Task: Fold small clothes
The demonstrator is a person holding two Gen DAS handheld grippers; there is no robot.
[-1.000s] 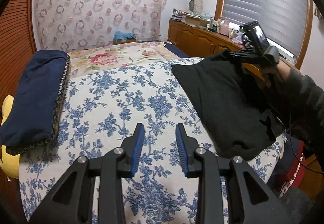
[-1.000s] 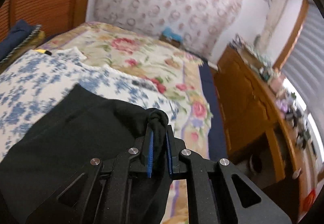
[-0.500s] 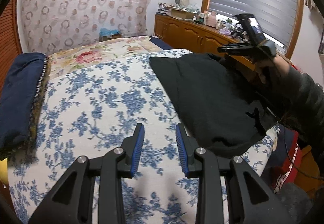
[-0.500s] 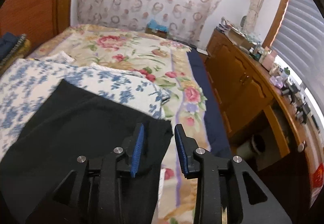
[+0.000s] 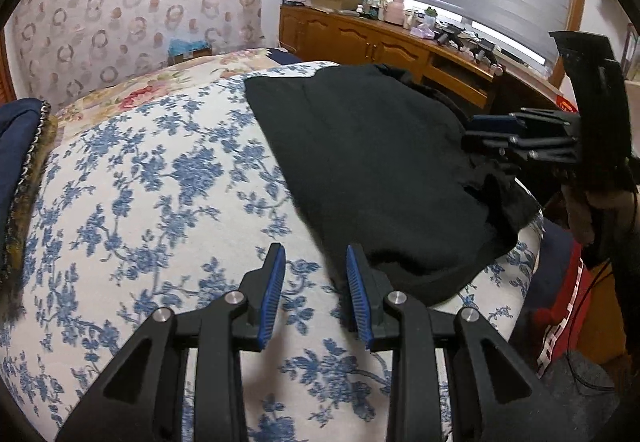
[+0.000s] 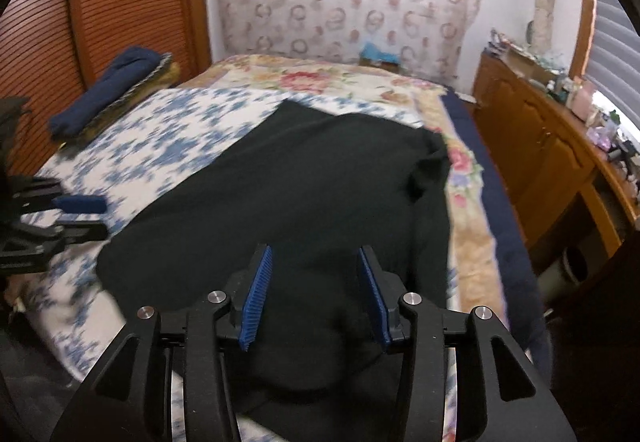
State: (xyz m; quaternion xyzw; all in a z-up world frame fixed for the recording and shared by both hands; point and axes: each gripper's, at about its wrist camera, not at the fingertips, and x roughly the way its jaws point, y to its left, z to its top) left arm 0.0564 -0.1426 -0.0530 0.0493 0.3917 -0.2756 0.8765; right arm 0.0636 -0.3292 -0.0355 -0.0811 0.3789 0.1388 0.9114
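A black garment lies spread flat on the blue-flowered bed cover; it also shows in the right wrist view. My left gripper is open and empty, low over the cover, its right finger at the garment's near left edge. My right gripper is open and empty just above the garment's near edge. It shows from the side in the left wrist view, at the garment's right edge. The left gripper shows at the left of the right wrist view.
A folded navy blanket lies along the bed's left side by the wooden headboard. A wooden dresser with clutter stands to the right under the blinds. A red and dark bag sits beside the bed.
My right gripper has opened, let go of the garment's corner and pulled back toward the near edge. The garment now lies flat. My left gripper has moved right, up to the garment's edge.
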